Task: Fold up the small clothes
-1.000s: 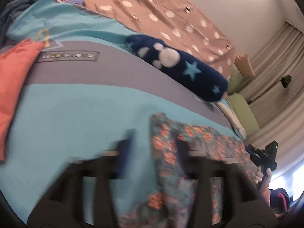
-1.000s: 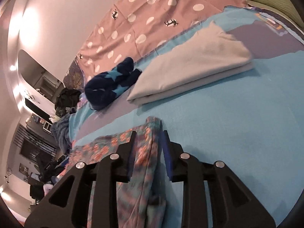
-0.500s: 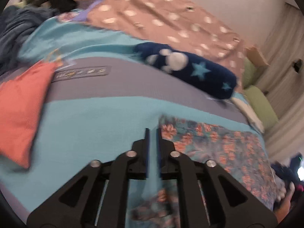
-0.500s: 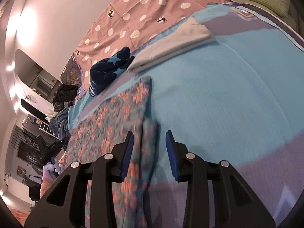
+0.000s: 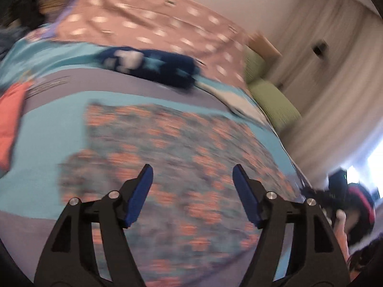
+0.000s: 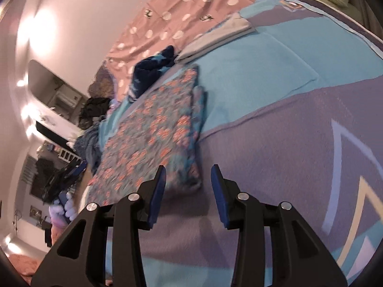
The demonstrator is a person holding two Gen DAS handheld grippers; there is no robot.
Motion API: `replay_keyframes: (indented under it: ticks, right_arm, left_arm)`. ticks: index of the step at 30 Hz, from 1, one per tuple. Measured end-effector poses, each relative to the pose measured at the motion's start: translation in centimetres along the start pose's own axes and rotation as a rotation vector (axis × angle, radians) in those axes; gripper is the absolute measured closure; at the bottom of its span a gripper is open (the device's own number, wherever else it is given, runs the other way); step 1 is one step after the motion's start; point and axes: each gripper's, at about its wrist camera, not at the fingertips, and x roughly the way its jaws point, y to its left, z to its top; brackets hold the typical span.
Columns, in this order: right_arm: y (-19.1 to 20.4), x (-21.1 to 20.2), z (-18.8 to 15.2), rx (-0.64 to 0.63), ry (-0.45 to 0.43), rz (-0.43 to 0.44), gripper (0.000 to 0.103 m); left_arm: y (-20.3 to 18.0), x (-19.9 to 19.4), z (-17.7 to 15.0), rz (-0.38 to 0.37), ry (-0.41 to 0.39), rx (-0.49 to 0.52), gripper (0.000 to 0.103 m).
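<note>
Left wrist view showed the left gripper (image 5: 192, 179), pinched on the floral garment (image 5: 172, 157) half a second before, opening with nothing between its fingers. Right gripper (image 6: 188, 179) was opening too, its fingers now clear of the cloth.

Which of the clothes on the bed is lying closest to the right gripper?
The floral garment, spread flat just beyond the right gripper. The navy star-patterned piece and the grey folded cloth lie farther back.

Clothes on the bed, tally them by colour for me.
Floral teal and orange garment: 1
Navy star-print garment: 1
Grey folded garment: 1
Coral garment: 1
Total: 4
</note>
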Motion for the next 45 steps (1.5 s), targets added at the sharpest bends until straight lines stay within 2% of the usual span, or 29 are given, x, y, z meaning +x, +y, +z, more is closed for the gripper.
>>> replay_keyframes:
  ticks: [6, 8, 9, 12, 15, 20, 23, 26, 27, 28, 31, 34, 36, 39, 41, 43, 45]
  right_arm:
    - [1.0, -0.4, -1.2, -0.169, 0.030, 0.058, 0.062]
    - [1.3, -0.2, -1.2, -0.249, 0.040, 0.064, 0.059]
    - [1.3, 0.0, -1.0, -0.289, 0.047, 0.067, 0.054]
    - [1.0, 0.7, -0.5, -0.381, 0.076, 0.083, 0.052]
    - [0.4, 1.7, 0.4, -0.431, 0.122, 0.134, 0.052]
    - [0.4, 3.0, 1.7, -0.498, 0.201, 0.255, 0.052]
    - [0.9, 4.5, 2.3, -0.516, 0.271, 0.350, 0.052]
    - [1.0, 6.3, 2.1, -0.511, 0.379, 0.434, 0.053]
    - [1.0, 6.3, 1.9, -0.505, 0.403, 0.459, 0.061]
    - [0.9, 6.4, 1.4, -0.508, 0.447, 0.482, 0.065]
    - [0.5, 5.9, 0.3, -0.560, 0.497, 0.453, 0.066]
    - [-0.8, 6.1, 0.9, -0.471, 0.530, 0.483, 0.072]
    - [-0.9, 5.9, 1.0, -0.473, 0.522, 0.464, 0.077]
    - [-1.5, 4.0, 1.3, -0.458, 0.463, 0.425, 0.078]
    - [-2.7, 2.6, 1.5, -0.380, 0.400, 0.383, 0.076]
    - [-4.0, 1.6, 1.2, -0.318, 0.368, 0.356, 0.076]
    - [-5.0, 0.9, 0.1, -0.238, 0.367, 0.327, 0.066]
  left_arm:
    - [-8.1, 7.5, 1.5, -0.098, 0.149, 0.101, 0.033]
    - [-10.6, 10.3, 2.1, -0.116, 0.194, 0.129, 0.033]
    - [-12.1, 12.1, 2.3, -0.122, 0.222, 0.153, 0.033]
    - [-15.6, 16.9, 2.4, -0.126, 0.298, 0.200, 0.033]
    - [-17.7, 21.6, 2.5, -0.109, 0.355, 0.216, 0.033]
    - [-18.3, 26.0, 2.9, -0.094, 0.387, 0.176, 0.034]
    - [-18.1, 27.6, 3.2, -0.082, 0.405, 0.163, 0.034]
    - [-17.9, 29.0, 3.3, -0.078, 0.427, 0.150, 0.034]
    - [-17.9, 29.3, 3.3, -0.076, 0.430, 0.152, 0.034]
    - [-17.9, 29.4, 3.2, -0.075, 0.431, 0.156, 0.034]
    - [-18.1, 29.6, 3.0, -0.082, 0.431, 0.173, 0.034]
    - [-18.0, 29.5, 3.0, -0.090, 0.430, 0.179, 0.034]
    - [-17.9, 29.3, 3.1, -0.090, 0.429, 0.182, 0.034]
    - [-18.0, 28.5, 3.4, -0.079, 0.423, 0.207, 0.034]
    - [-17.9, 27.7, 3.9, -0.070, 0.398, 0.215, 0.034]
    - [-18.0, 27.2, 4.6, -0.090, 0.377, 0.203, 0.034]
    - [-18.6, 27.1, 5.2, -0.118, 0.369, 0.202, 0.034]
